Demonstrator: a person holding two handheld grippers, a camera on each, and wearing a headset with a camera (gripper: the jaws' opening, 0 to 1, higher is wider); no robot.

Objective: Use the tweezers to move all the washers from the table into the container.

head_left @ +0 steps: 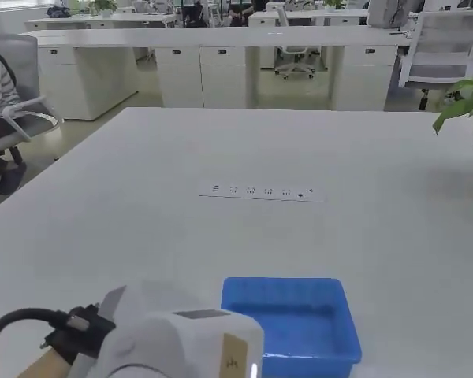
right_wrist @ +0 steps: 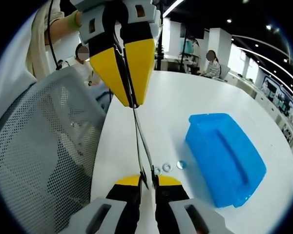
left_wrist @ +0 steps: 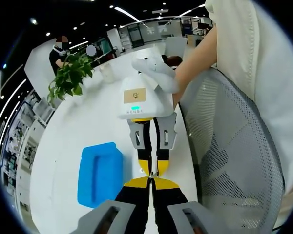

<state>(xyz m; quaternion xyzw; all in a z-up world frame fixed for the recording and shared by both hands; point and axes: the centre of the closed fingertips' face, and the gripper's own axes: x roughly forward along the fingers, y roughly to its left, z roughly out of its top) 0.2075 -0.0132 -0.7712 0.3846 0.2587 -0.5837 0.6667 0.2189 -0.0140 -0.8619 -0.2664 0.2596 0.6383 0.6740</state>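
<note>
I have not got a single washer across yet, as far as I can tell. In the right gripper view three washers (right_wrist: pixel 167 167) lie in a short row on the table (head_left: pixel 221 236), just beside the near wall of the blue container (right_wrist: pixel 200 140) and close to my right gripper (right_wrist: pixel 147 183). What I can see of the container's inside looks bare, both there and in the head view.

The tweezers (right_wrist: pixel 139 141) hang between my two tools. My left gripper (right_wrist: pixel 132 103) is clamped on the joined end, and the two thin legs run down into the jaws of my right gripper, which look pinched shut on them — the gap there is very narrow.

So I judge the work to be at its start: the tweezers are in hand but not aimed at anything, and all three washers I can see have yet to be lifted — one at a time, I expect.
</note>
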